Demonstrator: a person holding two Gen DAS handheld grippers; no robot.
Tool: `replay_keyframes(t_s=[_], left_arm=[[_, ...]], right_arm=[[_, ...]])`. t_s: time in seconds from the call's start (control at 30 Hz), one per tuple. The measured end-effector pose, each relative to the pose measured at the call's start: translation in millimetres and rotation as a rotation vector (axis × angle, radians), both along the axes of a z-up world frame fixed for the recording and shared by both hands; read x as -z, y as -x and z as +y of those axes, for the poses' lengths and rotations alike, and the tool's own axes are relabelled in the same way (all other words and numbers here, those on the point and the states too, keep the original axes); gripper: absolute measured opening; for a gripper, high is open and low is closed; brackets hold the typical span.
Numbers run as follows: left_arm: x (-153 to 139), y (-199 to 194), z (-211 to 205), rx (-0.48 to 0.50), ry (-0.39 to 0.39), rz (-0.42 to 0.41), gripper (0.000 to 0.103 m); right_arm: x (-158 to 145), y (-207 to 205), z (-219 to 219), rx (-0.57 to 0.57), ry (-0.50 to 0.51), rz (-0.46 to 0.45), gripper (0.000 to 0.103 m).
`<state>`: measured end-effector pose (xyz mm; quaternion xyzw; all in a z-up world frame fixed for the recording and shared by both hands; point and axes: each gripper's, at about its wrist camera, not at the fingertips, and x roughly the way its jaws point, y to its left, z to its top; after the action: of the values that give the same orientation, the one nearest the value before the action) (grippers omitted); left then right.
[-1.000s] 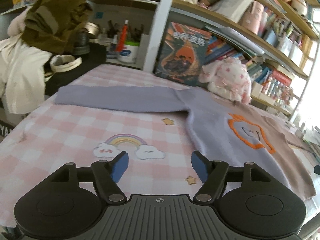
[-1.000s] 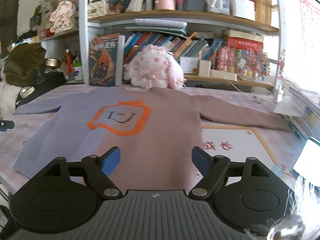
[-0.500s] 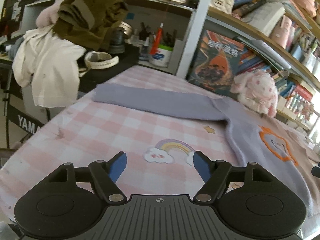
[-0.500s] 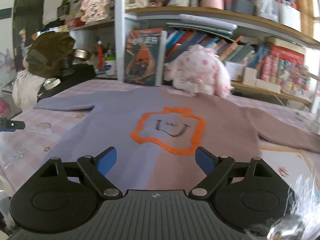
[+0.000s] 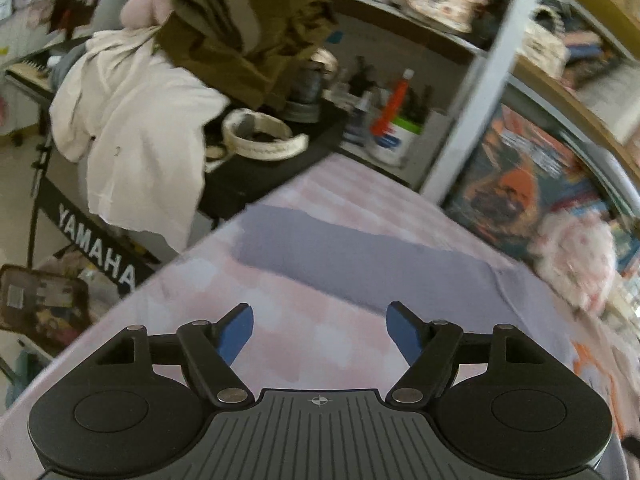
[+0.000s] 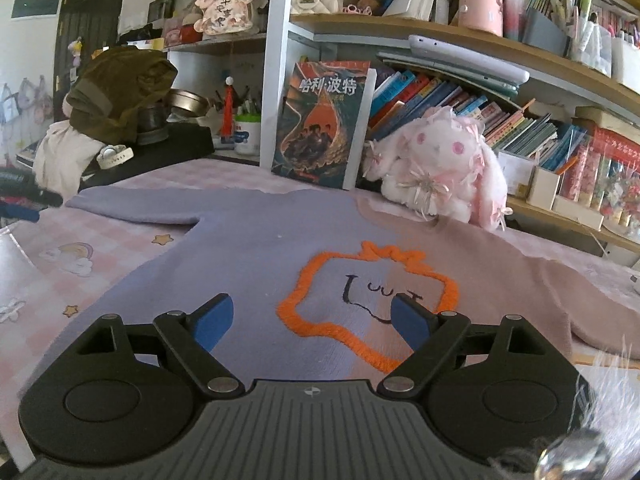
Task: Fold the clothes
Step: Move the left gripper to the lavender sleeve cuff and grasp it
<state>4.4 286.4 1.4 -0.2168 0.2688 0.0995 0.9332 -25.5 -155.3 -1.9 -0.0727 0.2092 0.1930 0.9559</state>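
Holding pens, white cup [image 6: 247, 136]

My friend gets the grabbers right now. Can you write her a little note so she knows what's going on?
Left gripper: open, holding nothing, above the pink checked tablecloth, facing the lilac sleeve.
Right gripper: open, holding nothing, over the chest of the lilac-and-pink knitted sweater, by its orange outlined face patch.
The sweater lies spread flat, face up, both sleeves stretched out to the sides. A pink plush bunny sits by the collar.
Done: nothing folded yet.
Left: fold in each sleeve, then fold the body, probably starting with the lilac sleeve.
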Motion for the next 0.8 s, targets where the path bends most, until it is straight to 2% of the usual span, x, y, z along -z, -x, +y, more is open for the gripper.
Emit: replay_keyframes(t_s=[0.17, 0.27, 0.37, 0.43, 0.57, 0.63, 0.73, 0.8], left_arm=[[3.7, -32.6, 18.2, -0.075, -0.021, 0.046, 0.074], [5.2, -47.6, 28.6, -0.112, 0.003, 0.05, 0.07], [6.4, -56.5, 33.8, -0.13, 0.053, 0.035, 0.06], [6.1, -61.0, 35.3, -0.143, 0.109, 0.024, 0.058], [11.0, -67.4, 29.2, -0.086, 0.301, -0.006, 0.057], [14.0, -71.3, 19.6, -0.051, 0.369, -0.008, 0.057], [15.6, -76.5, 3.1, -0.01, 0.416, -0.003, 0.057], [13.4, -79.7, -6.3, -0.013, 0.376, 0.004, 0.056]], right_arm=[[6.8, -6.7, -2.1, -0.002, -0.013, 0.011, 0.084], [7.7, -8.5, -1.5, -0.012, -0.016, 0.022, 0.083], [8.7, -9.2, -0.2, -0.018, -0.012, 0.026, 0.081], [9.3, -9.9, 2.1, -0.023, 0.0, 0.031, 0.076], [10.6, -9.9, 7.7, -0.047, 0.027, 0.035, 0.075], [10.7, -9.7, 7.4, -0.05, 0.023, 0.036, 0.075], [10.6, -9.9, 5.4, -0.05, 0.01, 0.04, 0.075], [10.4, -11.0, 1.3, -0.038, -0.013, 0.046, 0.075]])
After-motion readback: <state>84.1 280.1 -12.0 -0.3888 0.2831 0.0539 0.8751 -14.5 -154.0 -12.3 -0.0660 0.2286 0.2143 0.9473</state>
